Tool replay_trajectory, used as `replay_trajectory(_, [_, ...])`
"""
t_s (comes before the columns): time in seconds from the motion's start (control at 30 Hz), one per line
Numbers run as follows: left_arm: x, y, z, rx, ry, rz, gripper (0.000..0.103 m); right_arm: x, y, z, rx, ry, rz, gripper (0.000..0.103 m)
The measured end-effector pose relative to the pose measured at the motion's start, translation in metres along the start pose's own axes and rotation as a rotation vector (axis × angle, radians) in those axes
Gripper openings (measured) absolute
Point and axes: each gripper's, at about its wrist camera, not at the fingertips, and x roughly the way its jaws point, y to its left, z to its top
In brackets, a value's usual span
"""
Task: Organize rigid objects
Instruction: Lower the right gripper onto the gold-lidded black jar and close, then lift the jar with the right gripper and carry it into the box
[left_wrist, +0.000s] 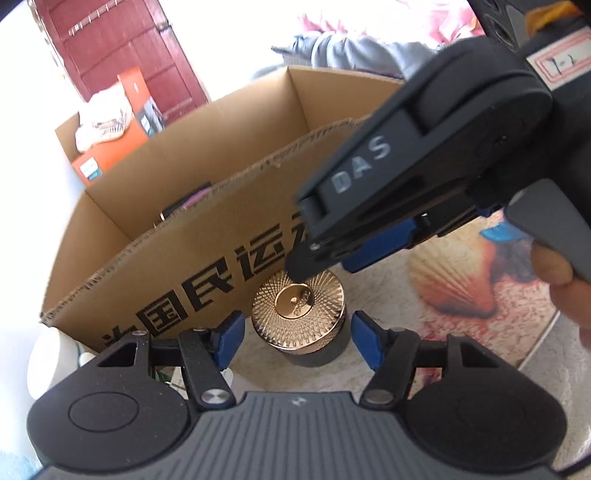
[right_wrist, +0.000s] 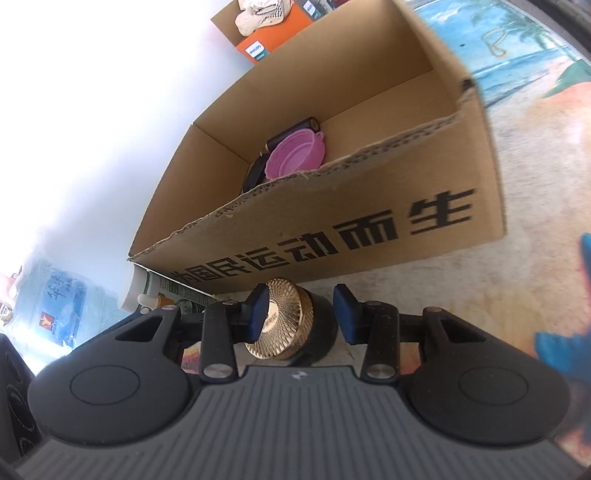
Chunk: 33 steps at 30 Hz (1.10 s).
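Observation:
A round jar with a gold patterned lid (left_wrist: 300, 314) and dark body stands on the mat just in front of an open cardboard box (left_wrist: 207, 206). My left gripper (left_wrist: 297, 339) is open, its blue pads on either side of the jar and apart from it. My right gripper (left_wrist: 325, 254) reaches in from the upper right, over the jar's lid. In the right wrist view the right gripper (right_wrist: 301, 314) is open around the jar (right_wrist: 284, 321), its fingers astride the lid. The box (right_wrist: 369, 229) holds a pink folding bowl (right_wrist: 295, 153) and a dark cylinder (right_wrist: 291, 133).
The printed seashell mat (left_wrist: 454, 288) lies to the right. A white bottle (right_wrist: 166, 291) lies by the box's left corner. An orange box (left_wrist: 110, 155) with white cloth stands behind the cardboard box. A red door (left_wrist: 122, 44) is at the back.

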Motion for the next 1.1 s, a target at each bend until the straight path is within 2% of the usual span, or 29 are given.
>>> replay_trajectory(0.13, [0.008,0.004,0.008,-0.028,0.012,-0.053,0.066,0.003,0.001,-0.003,-0.002,0.010,0.037,0.039])
replay_trajectory(0.3, [0.006,0.002,0.007,-0.019,-0.012,-0.132,0.066,-0.013,-0.012,-0.012,0.024,0.002,0.022,0.039])
replay_trajectory(0.53, [-0.002,-0.007,0.002,0.002,-0.058,-0.280,0.066,-0.049,-0.033,-0.036,0.090,-0.047,-0.024,0.040])
replay_trajectory(0.77, [0.003,-0.008,-0.007,0.020,-0.058,-0.260,0.066,-0.058,-0.040,-0.049,0.125,-0.083,-0.046,0.040])
replay_trajectory(0.97, [0.016,-0.012,-0.004,0.006,-0.038,-0.263,0.058,-0.053,-0.038,-0.050,0.129,-0.080,-0.035,0.040])
replay_trajectory(1.1, [0.016,-0.019,-0.006,-0.010,-0.032,-0.258,0.058,-0.050,-0.035,-0.050,0.113,-0.082,-0.047,0.041])
